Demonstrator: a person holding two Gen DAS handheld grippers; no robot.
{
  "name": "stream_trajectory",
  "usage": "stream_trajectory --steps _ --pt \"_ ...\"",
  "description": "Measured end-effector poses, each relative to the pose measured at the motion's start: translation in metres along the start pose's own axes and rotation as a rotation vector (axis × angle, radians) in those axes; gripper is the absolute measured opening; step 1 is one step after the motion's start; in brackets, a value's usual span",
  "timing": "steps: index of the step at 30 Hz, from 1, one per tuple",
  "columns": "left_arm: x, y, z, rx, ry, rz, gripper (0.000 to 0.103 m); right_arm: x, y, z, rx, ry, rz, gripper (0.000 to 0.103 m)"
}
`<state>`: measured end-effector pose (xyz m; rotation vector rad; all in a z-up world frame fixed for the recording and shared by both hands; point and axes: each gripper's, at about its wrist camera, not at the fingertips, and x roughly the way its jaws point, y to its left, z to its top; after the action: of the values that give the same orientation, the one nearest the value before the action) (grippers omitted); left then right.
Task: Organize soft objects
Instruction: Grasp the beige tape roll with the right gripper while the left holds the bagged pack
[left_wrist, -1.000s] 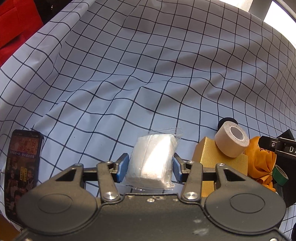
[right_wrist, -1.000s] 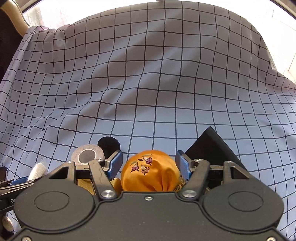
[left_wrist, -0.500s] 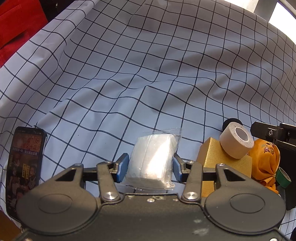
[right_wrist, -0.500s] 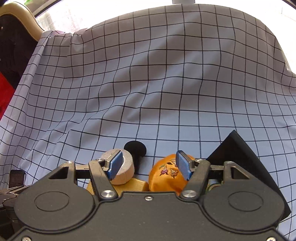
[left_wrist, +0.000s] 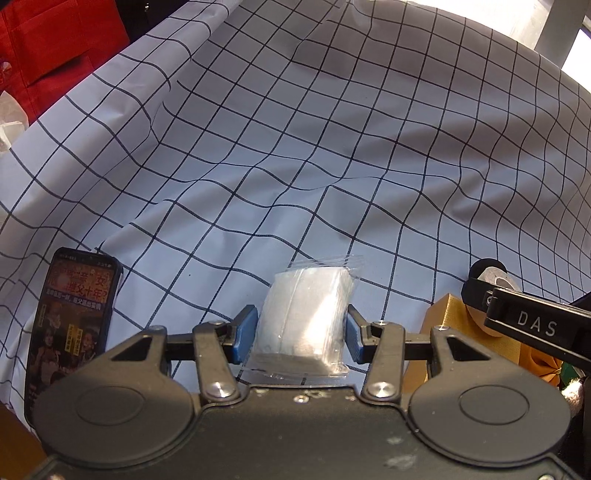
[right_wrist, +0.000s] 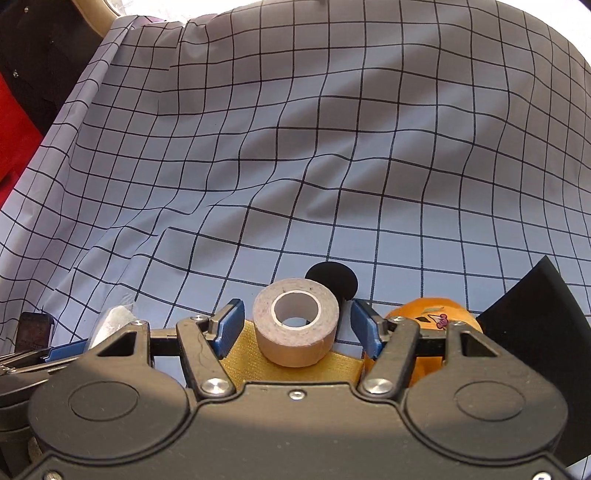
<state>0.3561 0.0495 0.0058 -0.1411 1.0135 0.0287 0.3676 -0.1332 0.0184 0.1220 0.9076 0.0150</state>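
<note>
Left gripper (left_wrist: 301, 334): its 2 blue pads pinch the white pack in clear plastic (left_wrist: 306, 314) at both sides; the pack hangs over the checked cloth (left_wrist: 295, 147)
Right gripper (right_wrist: 297, 334): jaws are closing around the beige tape roll (right_wrist: 295, 321); the pads stand just beside its sides, not yet pressing, as far as I can see
Tape roll: lying on the gold box (right_wrist: 291, 363), hole facing up toward the camera
Other soft things: orange cloth bundle (right_wrist: 432, 314) just right of the right jaw; black round piece (right_wrist: 332, 280) behind the roll
Phone (left_wrist: 75, 325): on the cloth at the left
Step in hand: grasp the roll; I judge it is best to centre the pads on the curved wall and squeeze gently, so the roll does not roll away or drag the box
</note>
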Motion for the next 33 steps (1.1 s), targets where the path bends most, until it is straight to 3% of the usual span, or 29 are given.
stream_trajectory --steps 1,16,27,33 --pt "0.000 0.000 0.000 0.000 0.002 0.000 0.046 -0.001 -0.001 -0.001 0.005 -0.001 0.009 0.048" --pt "-0.005 -0.012 -0.013 0.091 -0.030 0.014 0.046 -0.075 -0.035 -0.027 0.100 -0.072 0.003 0.048" --pt "-0.023 -0.021 -0.040 0.187 -0.111 0.011 0.046 -0.156 -0.083 -0.085 0.181 -0.110 -0.037 0.048" --pt "-0.046 -0.022 -0.067 0.255 -0.198 0.068 0.046 -0.194 -0.116 -0.129 0.233 -0.142 -0.090 0.049"
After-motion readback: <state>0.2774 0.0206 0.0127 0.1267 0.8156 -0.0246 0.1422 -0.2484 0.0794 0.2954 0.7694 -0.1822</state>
